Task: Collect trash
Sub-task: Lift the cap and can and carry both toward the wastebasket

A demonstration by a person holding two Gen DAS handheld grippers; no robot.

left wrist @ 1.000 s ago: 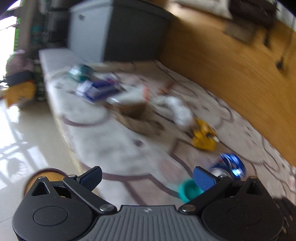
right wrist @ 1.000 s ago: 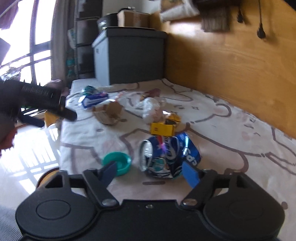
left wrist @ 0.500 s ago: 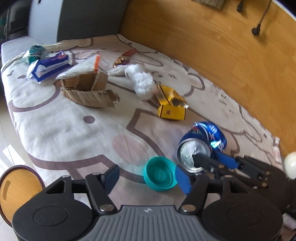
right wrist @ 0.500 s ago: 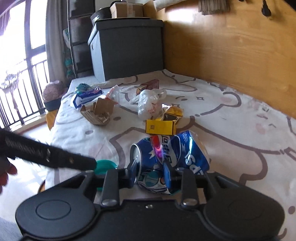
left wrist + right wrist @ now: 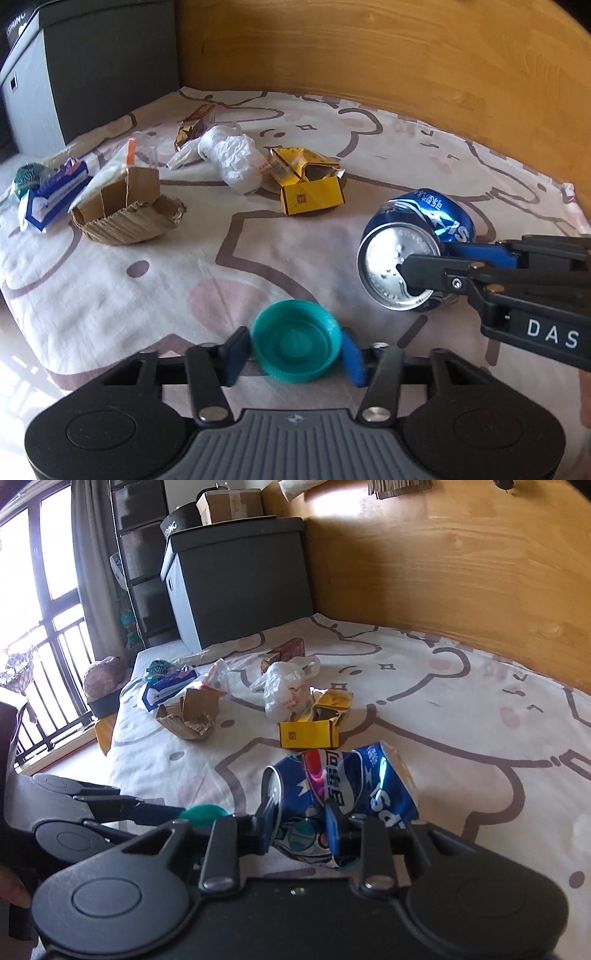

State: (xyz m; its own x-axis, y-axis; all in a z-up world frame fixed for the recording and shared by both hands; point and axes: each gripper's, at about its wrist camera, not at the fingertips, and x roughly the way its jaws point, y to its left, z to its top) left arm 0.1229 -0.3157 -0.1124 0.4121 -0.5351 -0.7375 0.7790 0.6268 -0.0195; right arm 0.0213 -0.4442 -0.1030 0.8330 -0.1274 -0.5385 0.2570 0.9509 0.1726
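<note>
Teal cap point(image 5: 295, 345) is pinched by left gripper point(image 5: 293, 350), crushed can point(image 5: 340, 801) by right gripper point(image 5: 301, 829), both clamped for carrying away.

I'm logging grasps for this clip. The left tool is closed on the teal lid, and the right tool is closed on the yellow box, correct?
Not quite. The left tool is indeed closed on the teal lid, but the right tool grips the crushed blue can, not the yellow box, which lies untouched on the sheet beyond it. The right wrist view shows this.
</note>
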